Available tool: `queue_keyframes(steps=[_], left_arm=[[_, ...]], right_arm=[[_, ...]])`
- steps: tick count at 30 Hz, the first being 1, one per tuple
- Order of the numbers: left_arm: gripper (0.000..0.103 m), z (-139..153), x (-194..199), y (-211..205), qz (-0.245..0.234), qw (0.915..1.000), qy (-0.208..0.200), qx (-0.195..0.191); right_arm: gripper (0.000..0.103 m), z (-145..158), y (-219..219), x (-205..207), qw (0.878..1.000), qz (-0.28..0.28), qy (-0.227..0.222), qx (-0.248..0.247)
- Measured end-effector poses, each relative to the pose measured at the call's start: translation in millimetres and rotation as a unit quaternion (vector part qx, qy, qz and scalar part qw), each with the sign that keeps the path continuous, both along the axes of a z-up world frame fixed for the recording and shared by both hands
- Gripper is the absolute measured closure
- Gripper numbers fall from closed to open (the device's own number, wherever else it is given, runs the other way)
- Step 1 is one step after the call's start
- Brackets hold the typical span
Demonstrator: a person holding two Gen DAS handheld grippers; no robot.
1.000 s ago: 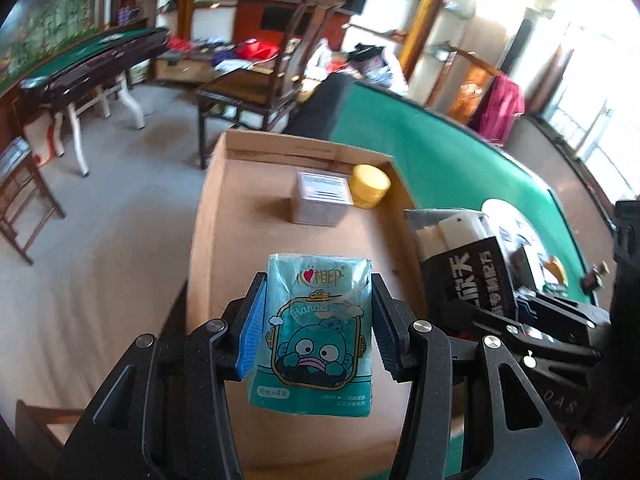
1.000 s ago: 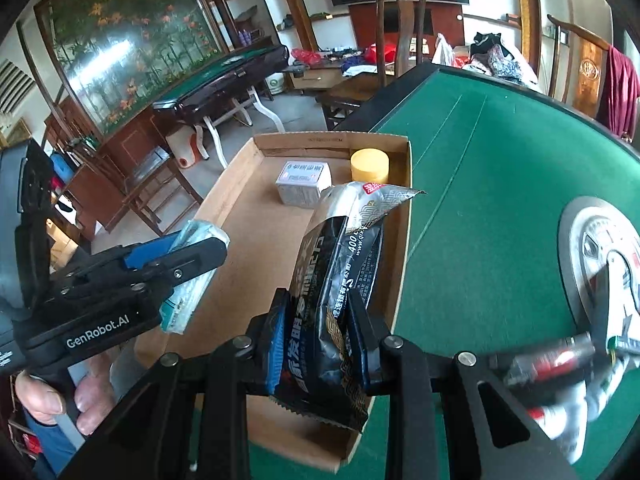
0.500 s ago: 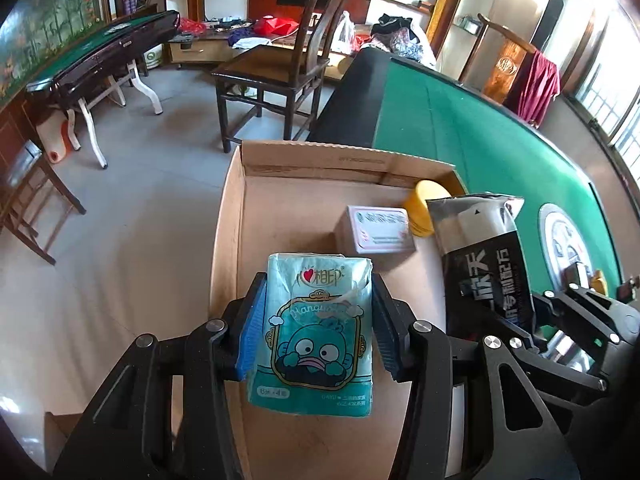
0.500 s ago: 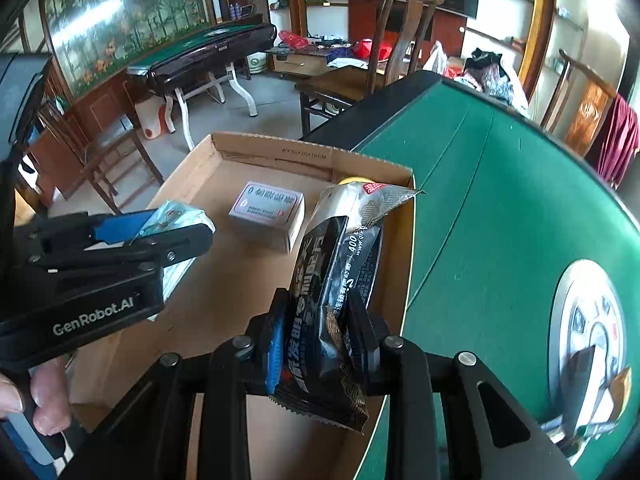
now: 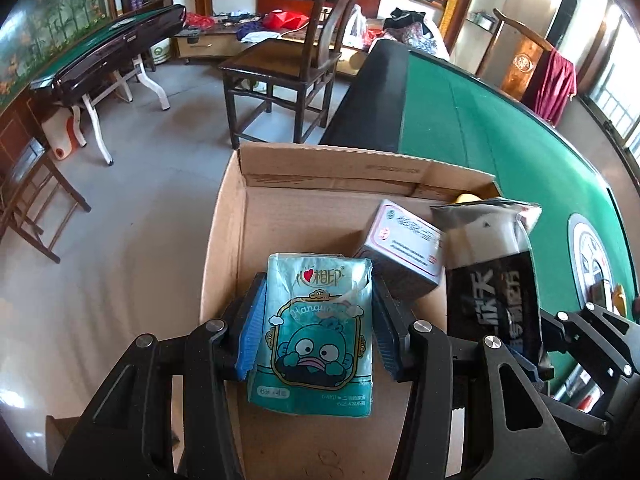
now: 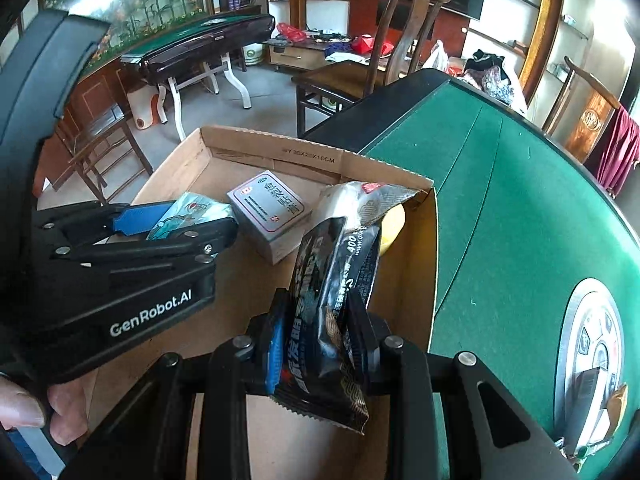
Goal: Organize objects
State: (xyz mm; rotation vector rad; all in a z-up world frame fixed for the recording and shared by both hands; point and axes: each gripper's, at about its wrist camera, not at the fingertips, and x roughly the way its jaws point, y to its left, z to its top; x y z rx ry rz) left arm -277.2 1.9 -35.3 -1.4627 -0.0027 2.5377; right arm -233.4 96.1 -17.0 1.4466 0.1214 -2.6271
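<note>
My left gripper (image 5: 316,328) is shut on a teal tissue pack (image 5: 316,332) with a cartoon fish, held over the shallow cardboard box (image 5: 224,248). My right gripper (image 6: 316,340) is shut on a black and silver snack bag (image 6: 336,292), upright over the box's right side (image 6: 432,248). That bag (image 5: 492,276) also shows at the right of the left wrist view. Inside the box lie a small grey carton (image 6: 272,212) and a yellow round lid (image 6: 394,228), mostly hidden behind the bag. The left gripper (image 6: 192,228) appears at the left of the right wrist view.
The box sits at the edge of a green felt table (image 6: 520,208) with a round silver centre panel (image 6: 596,352). Beyond the table stand a wooden chair (image 5: 288,64), a folded mahjong table (image 5: 108,52) and a cluttered low cabinet. A person's fingers (image 6: 28,404) hold the left gripper.
Both grippers have moved forward and down over the box with their packs still held. The grey carton and the far box wall now look closer.
</note>
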Motion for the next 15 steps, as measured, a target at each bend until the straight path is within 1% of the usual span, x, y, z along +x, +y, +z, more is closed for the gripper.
queue_keyframes(steps=[4,7,11,14,15], left_arm=[[0.053,4.7,-0.4,-0.2,0.0,0.9999,0.006,0.01],[0.053,3.0,-2.9,-0.7,-0.002,0.9998,-0.008,0.019],[0.052,5.6,-0.7,1.8,-0.007,0.9999,-0.006,0.015],[0.051,6.4,0.1,0.5,-0.007,0.9998,-0.009,0.015],[0.05,6.4,1.0,0.4,-0.007,0.9998,-0.009,0.018]], right_arm=[[0.075,-1.3,1.5,-2.8,1.0,-0.002,0.0,-0.009],[0.073,-0.8,1.4,-3.3,1.0,-0.006,-0.004,-0.013],[0.073,2.6,0.7,-0.6,1.0,-0.007,-0.004,-0.007],[0.066,7.4,2.8,1.8,1.0,-0.011,0.004,-0.01],[0.06,10.0,3.7,3.1,1.0,-0.012,0.009,-0.011]])
